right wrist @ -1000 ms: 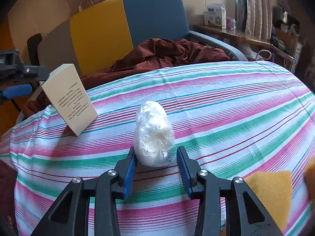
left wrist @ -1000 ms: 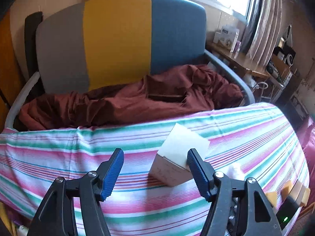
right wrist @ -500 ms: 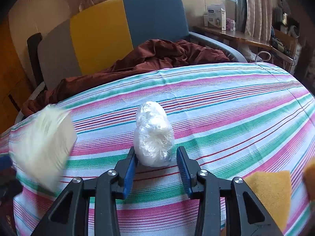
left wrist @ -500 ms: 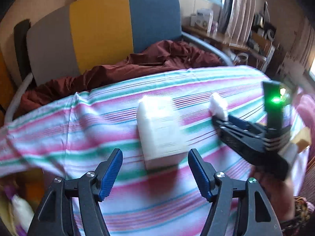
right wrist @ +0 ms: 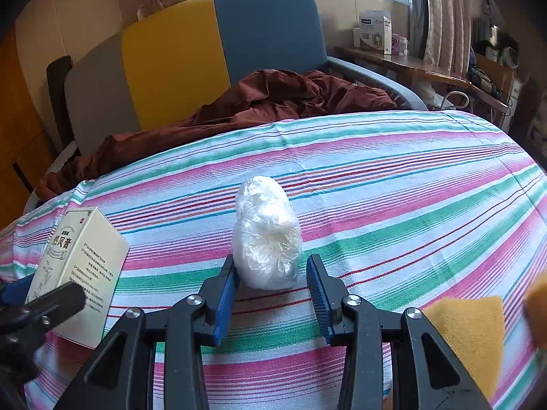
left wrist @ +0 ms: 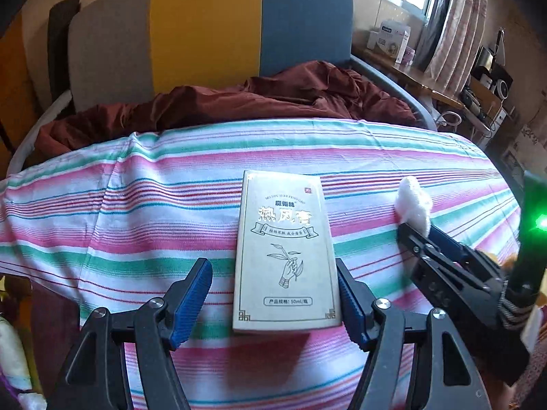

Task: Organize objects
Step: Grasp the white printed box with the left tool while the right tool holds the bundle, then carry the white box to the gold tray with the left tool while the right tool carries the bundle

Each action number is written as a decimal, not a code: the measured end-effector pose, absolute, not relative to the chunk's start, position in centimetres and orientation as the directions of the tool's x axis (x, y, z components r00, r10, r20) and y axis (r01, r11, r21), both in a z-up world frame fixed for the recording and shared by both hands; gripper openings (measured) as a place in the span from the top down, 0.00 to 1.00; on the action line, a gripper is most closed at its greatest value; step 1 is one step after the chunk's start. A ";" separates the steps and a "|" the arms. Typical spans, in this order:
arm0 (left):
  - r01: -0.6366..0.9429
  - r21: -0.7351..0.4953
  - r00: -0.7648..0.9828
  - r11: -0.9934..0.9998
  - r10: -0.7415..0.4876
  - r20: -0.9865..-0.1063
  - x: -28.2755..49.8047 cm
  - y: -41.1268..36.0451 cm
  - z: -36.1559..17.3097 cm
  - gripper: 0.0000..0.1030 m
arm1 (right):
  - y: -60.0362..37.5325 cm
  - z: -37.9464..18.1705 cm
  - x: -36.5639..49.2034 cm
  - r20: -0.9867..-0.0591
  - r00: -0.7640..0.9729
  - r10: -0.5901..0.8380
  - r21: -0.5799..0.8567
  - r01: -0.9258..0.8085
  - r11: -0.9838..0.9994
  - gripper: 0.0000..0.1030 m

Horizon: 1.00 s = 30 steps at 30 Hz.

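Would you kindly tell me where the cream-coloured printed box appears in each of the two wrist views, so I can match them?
Left wrist view: the cream box lies flat at lower centre on the striped cloth, between the left tool fingers.
Right wrist view: the same box is at the lower left edge, partly behind the left tool.
Shared landmark: the plastic-wrapped white bundle, right of the box in both.
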<state>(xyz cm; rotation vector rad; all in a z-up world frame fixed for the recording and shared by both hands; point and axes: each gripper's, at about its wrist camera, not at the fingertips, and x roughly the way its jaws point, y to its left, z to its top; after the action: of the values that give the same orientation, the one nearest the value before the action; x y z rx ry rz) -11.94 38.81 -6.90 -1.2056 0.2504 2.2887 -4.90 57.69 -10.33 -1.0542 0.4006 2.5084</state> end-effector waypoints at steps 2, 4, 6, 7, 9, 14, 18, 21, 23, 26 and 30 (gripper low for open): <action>-0.543 -0.048 -0.482 -0.839 0.357 -0.800 -11.7 39.1 -7.4 0.48 | 57.6 -10.3 -4.9 -0.728 -0.639 0.246 0.102 -0.456 -0.884 0.60; -0.538 -0.029 -0.496 -0.842 0.344 -0.797 -11.6 39.1 -7.9 0.50 | 57.5 -10.3 -5.0 -0.729 -0.636 0.253 0.091 -0.456 -0.885 0.60; -0.532 -0.039 -0.513 -0.846 0.359 -0.780 -11.3 38.7 -8.2 0.50 | 57.3 -10.3 -5.1 -0.729 -0.634 0.258 0.081 -0.454 -0.887 0.60; -0.531 -0.040 -0.522 -0.846 0.364 -0.771 -11.1 38.6 -8.3 0.50 | 57.2 -10.3 -5.1 -0.729 -0.634 0.258 0.078 -0.451 -0.889 0.61; -0.534 -0.042 -0.533 -0.844 0.374 -0.759 -10.9 38.4 -8.3 0.50 | 57.2 -10.3 -5.2 -0.728 -0.635 0.259 0.075 -0.448 -0.891 0.63; -0.536 -0.069 -0.531 -0.841 0.400 -0.747 -10.9 37.9 -8.4 0.49 | 57.0 -10.2 -5.2 -0.726 -0.637 0.259 0.068 -0.441 -0.895 0.67; -0.535 -0.054 -0.515 -0.843 0.377 -0.770 -11.2 38.4 -9.1 0.48 | 56.6 -10.0 -5.3 -0.717 -0.646 0.260 0.058 -0.428 -0.902 0.68; -0.538 -0.016 -0.531 -0.843 0.353 -0.770 -10.9 38.8 -9.2 0.48 | 56.1 -9.6 -5.1 -0.700 -0.661 0.270 0.043 -0.417 -0.908 0.68; -0.536 -0.013 -0.538 -0.844 0.353 -0.765 -10.8 38.8 -9.2 0.48 | 55.7 -9.3 -4.8 -0.684 -0.674 0.280 0.032 -0.411 -0.911 0.68; -0.536 -0.051 -0.530 -0.843 0.383 -0.757 -10.9 38.3 -9.1 0.49 | 54.8 -9.0 -4.3 -0.677 -0.679 0.284 0.015 -0.399 -0.917 0.68; -0.526 -0.072 -0.533 -0.848 0.394 -0.749 -10.6 37.3 -8.6 0.49 | 53.2 -8.5 -3.3 -0.659 -0.694 0.292 -0.011 -0.379 -0.925 0.68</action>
<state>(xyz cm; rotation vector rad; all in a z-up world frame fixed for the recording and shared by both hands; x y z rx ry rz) -10.60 37.27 -8.60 -1.0948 0.2201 2.3566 -3.32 53.23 -8.55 -0.9770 0.1769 2.5905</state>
